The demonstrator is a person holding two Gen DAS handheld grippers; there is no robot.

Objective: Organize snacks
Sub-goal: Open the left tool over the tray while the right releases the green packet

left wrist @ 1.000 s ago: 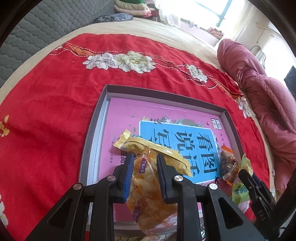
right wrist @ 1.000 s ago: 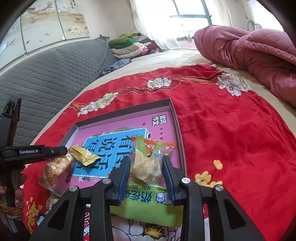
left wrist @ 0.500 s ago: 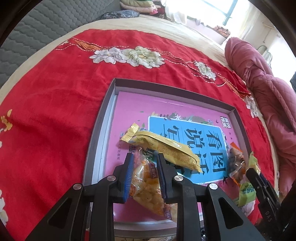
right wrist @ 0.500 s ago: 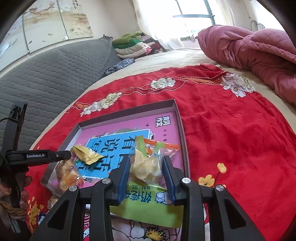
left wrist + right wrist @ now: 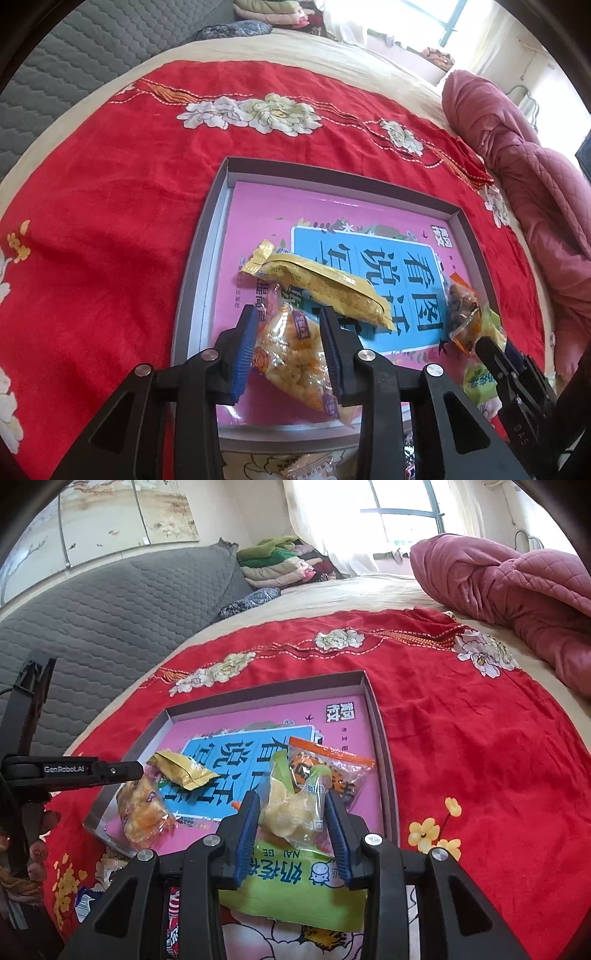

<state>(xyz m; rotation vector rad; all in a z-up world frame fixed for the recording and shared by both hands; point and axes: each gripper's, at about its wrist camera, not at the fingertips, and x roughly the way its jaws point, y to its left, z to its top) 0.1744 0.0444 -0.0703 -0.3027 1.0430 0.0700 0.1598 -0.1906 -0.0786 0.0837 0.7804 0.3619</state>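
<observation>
A grey tray lined with a pink and blue book cover lies on a red floral blanket. My left gripper has opened around a clear packet of orange and yellow puffs, which rests in the tray's near left corner; it also shows in the right wrist view. A gold packet lies beside it. My right gripper is shut on a clear packet of pale yellow snack with a green top, just above the tray's near right edge. An orange-edged packet lies in the tray behind it.
A lime green pouch lies under my right gripper, in front of the tray. More packets lie at the near left on the blanket. A pink quilt is heaped at the far right, a grey headboard to the left.
My left gripper lowered the puff packet into the tray's near left corner and opened its jaws. My right gripper kept hold of the pale yellow packet and barely moved.
</observation>
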